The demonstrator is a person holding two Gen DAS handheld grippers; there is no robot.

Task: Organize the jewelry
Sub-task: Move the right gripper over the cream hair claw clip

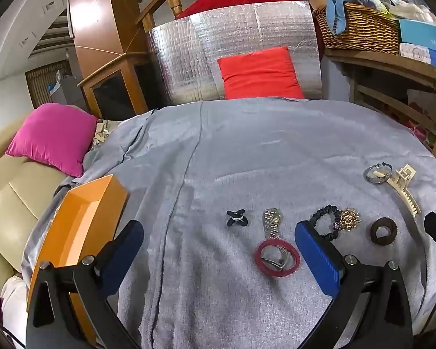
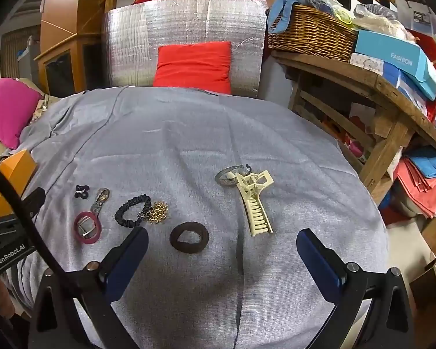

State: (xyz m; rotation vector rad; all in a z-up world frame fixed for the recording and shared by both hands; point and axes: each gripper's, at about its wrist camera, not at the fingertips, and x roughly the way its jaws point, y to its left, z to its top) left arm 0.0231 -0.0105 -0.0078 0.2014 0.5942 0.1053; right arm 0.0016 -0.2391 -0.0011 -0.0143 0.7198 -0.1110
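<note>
Lot: assorted jewelry and hair pieces laid loose on a grey cloth (image 1: 247, 151) that covers the table. Left to right in the left wrist view: a small black clip (image 1: 237, 218); a metal-link watch (image 1: 271, 224) whose band runs under a red ring (image 1: 277, 258); a black scrunchie (image 1: 325, 221) touching a gold beaded piece (image 1: 348, 218); a brown hair tie (image 1: 383, 230); a cream claw clip (image 1: 405, 189) overlapping a silver bangle (image 1: 376, 173) at the far right. Receptacle: an open orange box (image 1: 81, 226), apparently empty, at the cloth's left edge, well apart from the items. Left claw (image 1: 218, 250) wide open, holding nothing, hovering above the cloth near the watch and red ring. Right claw (image 2: 222, 257) likewise wide open and empty, hovering near the brown hair tie. Status, as judged: nothing yet sorted. Risks: overlapping pairs (watch and ring, scrunchie and gold piece, clip and bangle) may lift together or one may drop midway; low, flat pieces invite pinching the soft cloth, which would drag neighbours out of place; the box sits near the draped edge and could be nudged off.
</note>
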